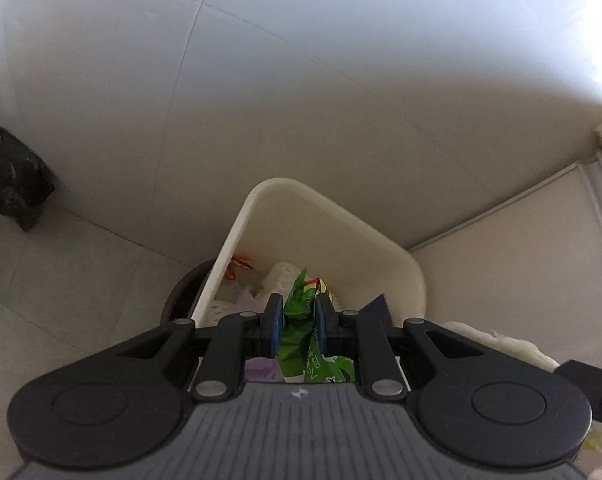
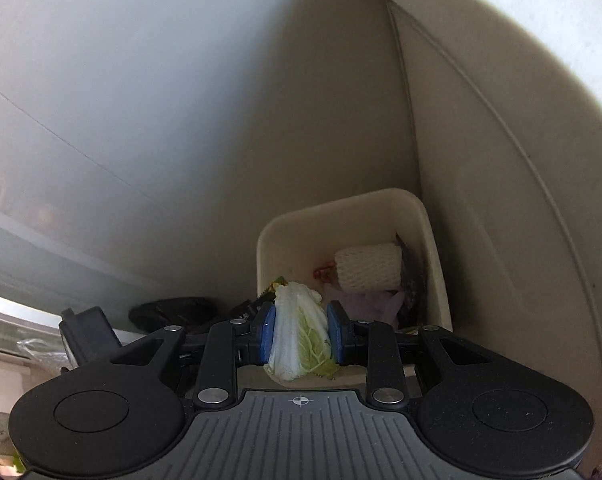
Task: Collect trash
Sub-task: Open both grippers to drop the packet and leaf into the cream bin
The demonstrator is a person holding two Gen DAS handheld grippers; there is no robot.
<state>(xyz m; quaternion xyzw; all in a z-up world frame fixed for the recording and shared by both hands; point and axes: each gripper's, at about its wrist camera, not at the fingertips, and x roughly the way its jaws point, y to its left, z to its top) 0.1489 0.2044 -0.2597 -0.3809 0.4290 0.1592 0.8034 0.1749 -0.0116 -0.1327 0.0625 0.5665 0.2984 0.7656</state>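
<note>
Both grippers point down over the open cream bin [image 1: 409, 280]: the left gripper [image 1: 295, 322] pinches a green wrapper [image 1: 301, 344], the right gripper [image 2: 301, 334] clamps a cabbage leaf [image 2: 299, 336], each directly above the bin's mouth.

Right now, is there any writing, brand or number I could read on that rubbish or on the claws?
Green snack wrapper held in the left claw: white printed characters, too blurred and crumpled to read.
Red-orange wrapper in the cream bin: print too small to read.
Both claw bodies: a small crosshair mark only, no words.
Cabbage leaf in the right claw: no text.
</note>
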